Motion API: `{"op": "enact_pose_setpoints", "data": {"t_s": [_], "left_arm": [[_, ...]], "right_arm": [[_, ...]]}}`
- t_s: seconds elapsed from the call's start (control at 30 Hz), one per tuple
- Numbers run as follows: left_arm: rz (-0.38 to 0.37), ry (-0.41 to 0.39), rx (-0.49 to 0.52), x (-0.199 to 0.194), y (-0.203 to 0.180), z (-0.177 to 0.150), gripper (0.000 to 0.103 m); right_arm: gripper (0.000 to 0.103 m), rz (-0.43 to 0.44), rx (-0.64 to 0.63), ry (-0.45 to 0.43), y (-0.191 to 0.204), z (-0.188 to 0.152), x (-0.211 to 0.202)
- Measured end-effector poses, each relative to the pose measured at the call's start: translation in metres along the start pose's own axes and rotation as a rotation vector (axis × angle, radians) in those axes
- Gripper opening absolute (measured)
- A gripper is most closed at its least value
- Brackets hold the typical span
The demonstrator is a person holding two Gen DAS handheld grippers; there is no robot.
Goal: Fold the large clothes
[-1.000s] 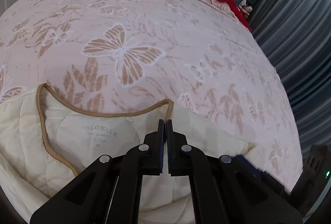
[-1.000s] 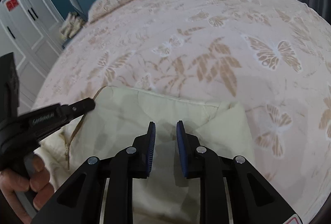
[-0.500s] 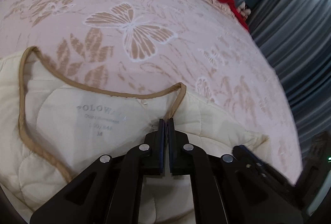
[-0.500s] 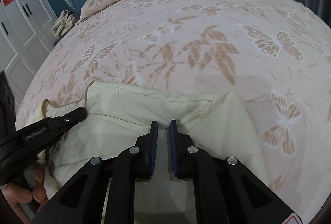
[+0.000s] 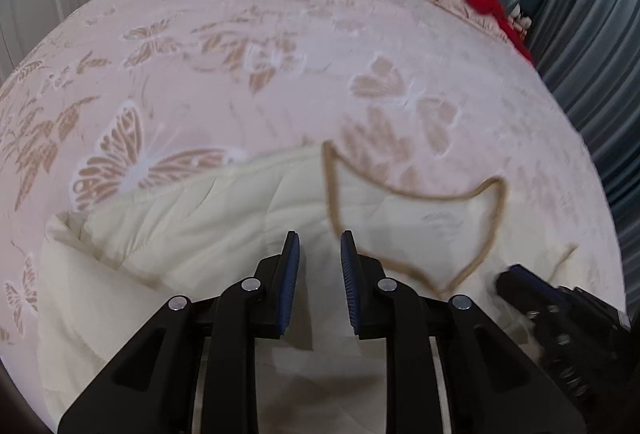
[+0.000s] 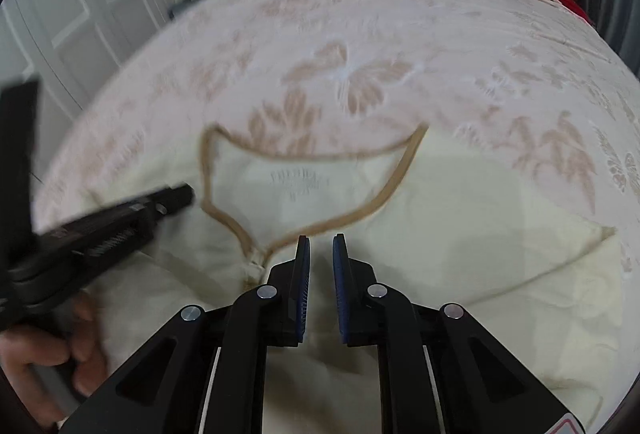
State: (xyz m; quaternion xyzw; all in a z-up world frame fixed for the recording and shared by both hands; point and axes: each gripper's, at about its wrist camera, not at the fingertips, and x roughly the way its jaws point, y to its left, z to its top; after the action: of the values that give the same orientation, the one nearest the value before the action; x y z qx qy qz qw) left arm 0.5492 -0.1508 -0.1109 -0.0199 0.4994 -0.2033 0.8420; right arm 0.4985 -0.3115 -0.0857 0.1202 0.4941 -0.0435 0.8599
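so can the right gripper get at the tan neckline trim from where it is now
Probably yes. The right gripper is open, just short of the tan neckline trim on the cream garment, and nothing lies between them. The left gripper sits off to the side.

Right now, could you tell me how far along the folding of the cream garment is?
Early. Done: the garment lies on the bed, collar up, with a fold on its left. In hand: nothing; the left gripper and right gripper are open above it. Left: the main folds, since the body is spread wide.
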Motion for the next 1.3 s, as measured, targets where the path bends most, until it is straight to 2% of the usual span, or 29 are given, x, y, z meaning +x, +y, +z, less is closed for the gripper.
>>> {"op": "enact_pose_setpoints", "data": {"t_s": [0.03, 0.13, 0.23, 0.33, 0.37, 0.47, 0.6, 0.77, 0.93, 1.07, 1.1, 1.13, 1.2, 1.3], "left_arm": [[0.001, 0.0, 0.002, 0.005, 0.002, -0.003, 0.02], [-0.003, -0.028, 0.003, 0.006, 0.005, -0.008, 0.02], [0.007, -0.074, -0.009, 0.003, 0.009, -0.01, 0.02], [0.037, -0.118, -0.037, -0.004, 0.019, -0.003, 0.02], [0.047, -0.109, -0.045, -0.001, 0.025, 0.001, 0.019], [0.025, -0.075, -0.063, 0.01, 0.035, 0.002, 0.018], [0.055, -0.107, -0.033, 0.016, 0.029, -0.005, 0.018], [0.048, -0.13, -0.034, 0.019, 0.032, -0.009, 0.018], [0.071, -0.149, -0.022, 0.022, 0.029, -0.01, 0.018], [0.094, -0.126, -0.015, 0.011, 0.025, -0.006, 0.018], [0.095, -0.12, -0.025, 0.003, 0.026, -0.007, 0.022], [0.093, -0.113, -0.05, -0.015, 0.029, -0.011, 0.033], [0.05, -0.116, -0.063, -0.05, 0.032, -0.024, 0.052], [-0.01, -0.111, -0.023, -0.102, 0.039, -0.058, 0.064]], "right_arm": [[0.005, -0.011, 0.007, 0.008, -0.003, -0.003, 0.006], [0.001, 0.004, 0.069, -0.02, -0.021, -0.006, 0.008], [0.0, -0.054, 0.131, -0.058, -0.046, -0.006, 0.004], [0.0, -0.044, 0.18, -0.06, -0.065, -0.006, 0.008], [0.0, -0.031, 0.188, -0.057, -0.067, -0.006, 0.01], [0.0, -0.036, 0.178, -0.065, -0.066, -0.008, 0.017], [0.0, -0.069, 0.149, -0.084, -0.057, -0.012, 0.02], [0.0, -0.11, 0.123, -0.107, -0.052, -0.014, 0.022], [0.0, -0.173, 0.091, -0.145, -0.043, -0.016, 0.023], [0.0, -0.15, 0.107, -0.12, -0.049, -0.012, 0.014], [0.0, -0.154, 0.119, -0.107, -0.052, -0.01, 0.005], [0.012, -0.178, 0.145, -0.106, -0.055, -0.011, -0.012], [0.019, -0.168, 0.161, -0.156, -0.056, -0.023, -0.052], [0.028, -0.09, 0.145, -0.175, -0.061, -0.057, -0.109]]}}
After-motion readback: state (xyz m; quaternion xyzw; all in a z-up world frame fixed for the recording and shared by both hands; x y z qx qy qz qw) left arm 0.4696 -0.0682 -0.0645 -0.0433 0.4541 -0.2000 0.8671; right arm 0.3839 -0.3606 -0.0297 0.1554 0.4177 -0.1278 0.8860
